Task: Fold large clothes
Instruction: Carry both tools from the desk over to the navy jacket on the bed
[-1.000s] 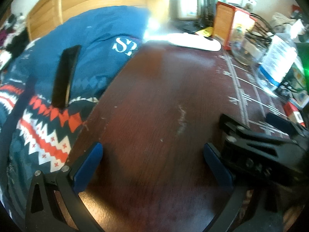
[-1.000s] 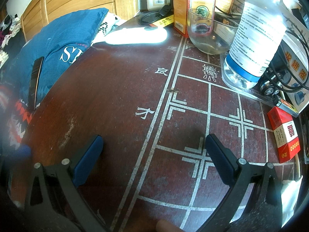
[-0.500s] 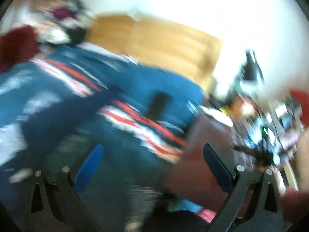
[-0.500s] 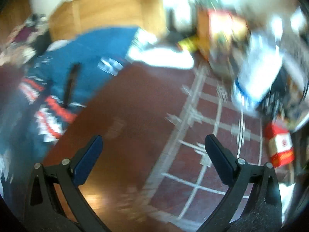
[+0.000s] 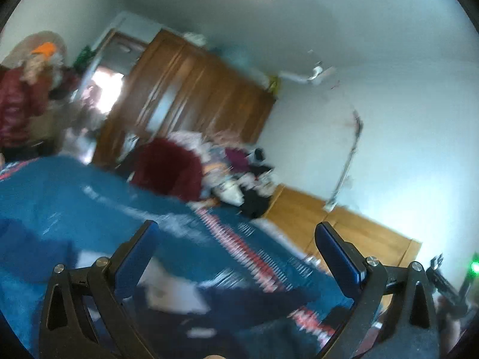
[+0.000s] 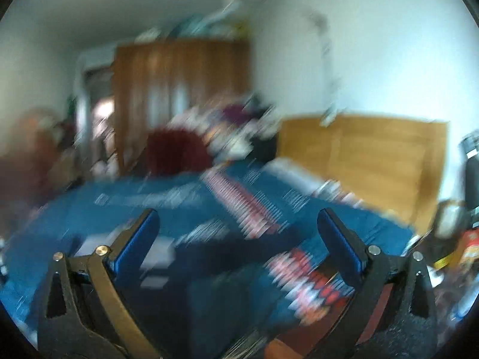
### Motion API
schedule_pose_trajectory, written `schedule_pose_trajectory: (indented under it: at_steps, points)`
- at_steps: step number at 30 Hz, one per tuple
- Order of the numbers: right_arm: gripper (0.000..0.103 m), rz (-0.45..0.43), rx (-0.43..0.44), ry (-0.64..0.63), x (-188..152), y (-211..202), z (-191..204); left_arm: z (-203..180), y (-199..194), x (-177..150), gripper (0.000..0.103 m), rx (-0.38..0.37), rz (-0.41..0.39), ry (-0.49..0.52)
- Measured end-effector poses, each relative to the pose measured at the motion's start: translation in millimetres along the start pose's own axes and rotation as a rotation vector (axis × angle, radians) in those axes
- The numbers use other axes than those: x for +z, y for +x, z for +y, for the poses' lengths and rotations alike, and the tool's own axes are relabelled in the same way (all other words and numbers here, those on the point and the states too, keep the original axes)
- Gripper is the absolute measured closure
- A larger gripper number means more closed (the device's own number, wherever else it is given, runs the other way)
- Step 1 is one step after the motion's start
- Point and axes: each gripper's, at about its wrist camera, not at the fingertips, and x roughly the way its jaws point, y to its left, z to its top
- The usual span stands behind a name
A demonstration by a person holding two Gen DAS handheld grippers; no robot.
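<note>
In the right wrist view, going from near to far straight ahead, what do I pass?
right gripper, open → blue patterned bedspread → dark red garment → brown wooden wardrobe → white ceiling.

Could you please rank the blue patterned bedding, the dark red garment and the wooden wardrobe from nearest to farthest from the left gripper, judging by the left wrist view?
1. Blue patterned bedding, directly beneath the open left gripper.
2. Dark red garment, beyond the bedding, centre-left.
3. Wooden wardrobe, against the far wall.
</note>
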Motion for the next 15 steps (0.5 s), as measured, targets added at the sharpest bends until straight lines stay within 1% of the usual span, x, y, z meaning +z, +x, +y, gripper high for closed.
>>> schedule_pose_trajectory:
  at_steps: [1, 3, 4, 5, 7, 8, 9, 10, 11, 13, 15]
  points:
    - [0.000, 0.027, 0.030, -0.013, -12.9, 8.5, 10.1, 7.5, -8.7, -9.2, 0.000, 0.049, 0.010, 0.051]
    - [0.000, 0.093, 0.083, -0.049, -37.9, 28.3, 29.4, 26.6, -18.2, -31.1, 0.000, 0.172, 0.084, 0.169]
    - [0.000, 0.122, 0.110, -0.071, -46.5, 37.3, 41.8, 37.1, -21.2, -41.1, 0.000, 0.224, 0.124, 0.194]
    - [0.000, 0.150, 0.142, -0.090, -55.3, 46.3, 53.2, 46.5, -26.1, -50.0, 0.000, 0.258, 0.143, 0.200]
    - [0.000, 0.186, 0.210, -0.121, -61.8, 55.7, 85.3, 75.8, -45.3, -57.0, 0.000, 0.327, 0.147, 0.185]
    - [0.000, 0.178, 0.242, -0.133, -62.6, 30.3, 113.8, 88.9, -56.4, -58.9, 0.000, 0.358, 0.139, 0.168]
    - [0.000, 0.181, 0.274, -0.169, -62.7, 33.5, 126.8, 98.1, -65.6, -57.4, 0.000, 0.381, 0.131, 0.155]
    - [0.000, 0.165, 0.288, -0.198, -56.0, 24.0, 146.8, 112.9, -79.0, -52.6, 0.000, 0.428, 0.110, 0.142]
    - [0.000, 0.134, 0.306, -0.230, -46.8, 16.1, 159.9, 123.3, -94.6, -45.3, 0.000, 0.450, 0.089, 0.135]
    - [0.000, 0.067, 0.332, -0.275, -30.9, 13.5, 172.5, 142.0, -117.1, -25.8, 0.000, 0.497, 0.039, 0.126]
    - [0.000, 0.007, 0.325, -0.290, -15.3, 4.8, 179.3, 160.8, -154.0, 7.3, 0.000, 0.563, -0.056, 0.125]
